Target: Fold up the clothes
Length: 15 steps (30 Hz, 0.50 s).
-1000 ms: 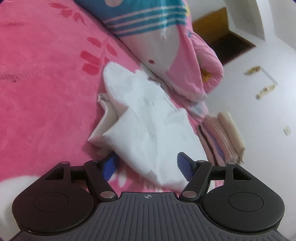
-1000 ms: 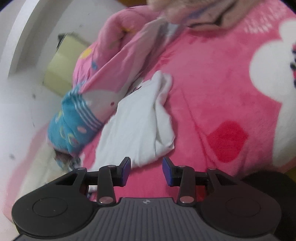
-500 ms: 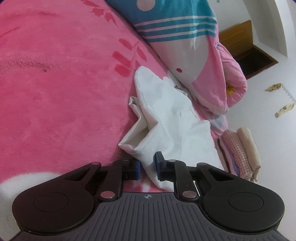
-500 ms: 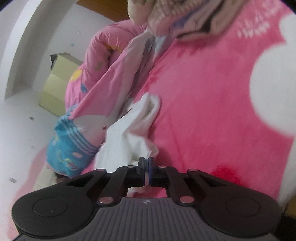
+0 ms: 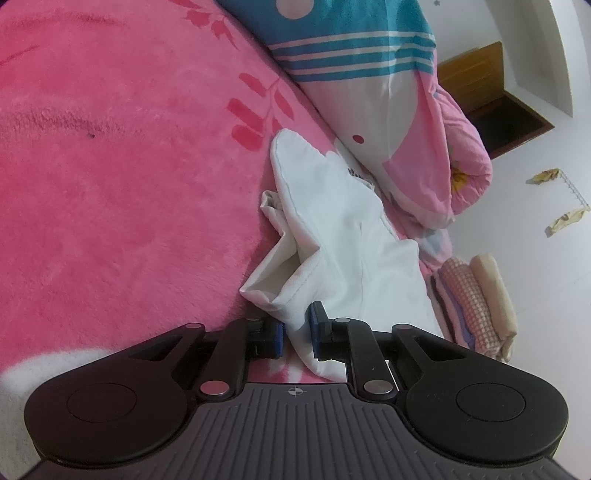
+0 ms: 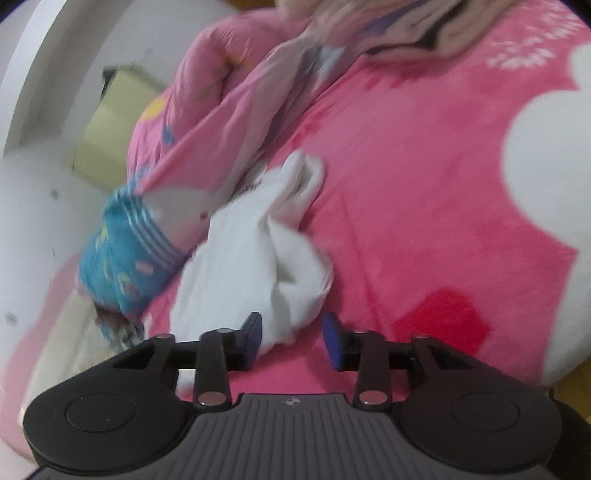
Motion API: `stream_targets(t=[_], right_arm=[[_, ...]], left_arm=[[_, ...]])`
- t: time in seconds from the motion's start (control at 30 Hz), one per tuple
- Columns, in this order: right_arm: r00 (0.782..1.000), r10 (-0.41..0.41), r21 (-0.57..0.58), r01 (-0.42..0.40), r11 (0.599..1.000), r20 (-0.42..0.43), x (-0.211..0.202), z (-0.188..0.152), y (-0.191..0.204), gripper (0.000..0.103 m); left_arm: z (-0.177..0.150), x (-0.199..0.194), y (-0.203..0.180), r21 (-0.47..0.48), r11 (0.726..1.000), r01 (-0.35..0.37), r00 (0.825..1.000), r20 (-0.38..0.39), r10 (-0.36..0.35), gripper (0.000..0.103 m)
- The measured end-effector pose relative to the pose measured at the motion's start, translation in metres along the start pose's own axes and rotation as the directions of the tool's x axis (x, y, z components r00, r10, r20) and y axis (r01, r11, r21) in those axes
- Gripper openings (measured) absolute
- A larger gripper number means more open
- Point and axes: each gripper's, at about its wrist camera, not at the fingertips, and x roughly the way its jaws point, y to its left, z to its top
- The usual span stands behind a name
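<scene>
Since half a second ago my right claw [image 6: 291, 338] has opened: its blue pads were pressed together then, and now they stand well apart, with a lobe of the white garment [image 6: 258, 254] lying loose between them, not gripped. My left claw [image 5: 297, 328] stays nearly closed, pads pinching a bunched fold of the white garment [image 5: 343, 236] at its near edge.

Garment position: crumpled on the pink blanket [image 5: 110, 166] of the bed, running away from the left claw toward the rolled quilt [image 5: 369, 85]. One layer gapes open like a pocket just left of the pinch.

Surroundings, left view: quilt (blue stripes, pink, white) lies just beside the garment's far and right edge, touching it. Stack of folded clothes [image 5: 476, 295] sits to the right at the bed's edge, near the garment. White floor [image 5: 535, 240] beyond, with scraps on it.

Right view is motion-blurred. Quilt [image 6: 155, 221] borders the garment on the left; pink blanket [image 6: 424, 184] with white and red patches on the right. Folded clothes [image 6: 388, 26] at top, detail unreadable.
</scene>
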Motion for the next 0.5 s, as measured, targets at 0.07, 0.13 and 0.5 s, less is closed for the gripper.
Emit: stream_targets(t=[0.07,0.13,0.5], right_arm=[[1.000,0.013,-0.028,-0.013,1.000,-0.018,0.010,-0.001,0.002,0.021],[0.999,0.044,-0.041,-0.045,0.998,-0.011,0.010,0.002,0.003,0.002],[0.989,-0.028,0.198,-0.001,0.980,0.147,-0.011,0.022,-0.044,0.002]], left_arm=[[0.000,0.000,0.000,-0.004,1.000,0.002,1.000,0.000,-0.002,0.014],[0.000,0.001,0.000,-0.008,1.000,0.005,1.000,-0.001,-0.005,0.014],[0.001,0.000,0.008,-0.027,0.999,0.038,0.999,-0.013,-0.039,0.011]])
